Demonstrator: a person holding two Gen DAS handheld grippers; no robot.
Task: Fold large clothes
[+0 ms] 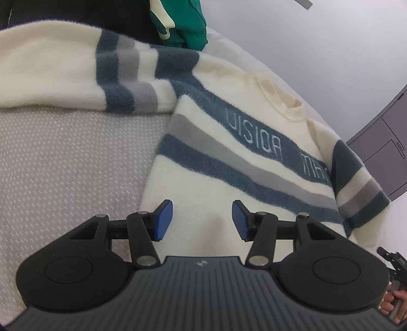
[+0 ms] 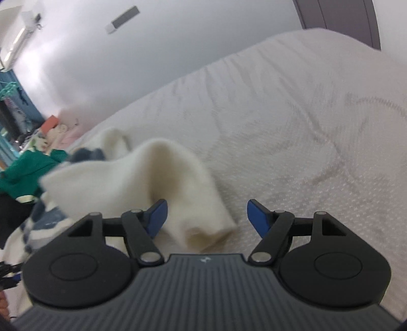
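Cream striped sweater (image 1: 229,152) lies flat on the bed (image 1: 63,165), hem under the left tool (image 1: 202,220), collar far; its sleeve cuff (image 2: 201,226) lies between the right tool (image 2: 207,219) pads; both tools gape wide, empty.

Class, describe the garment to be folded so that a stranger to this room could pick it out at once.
Start at the pale bed. Spread on it, ahead of the open left tongs, lies a fluffy cream sweater. Blue and grey bands with stitched lettering across its chest set it apart from the plain green garment behind it.
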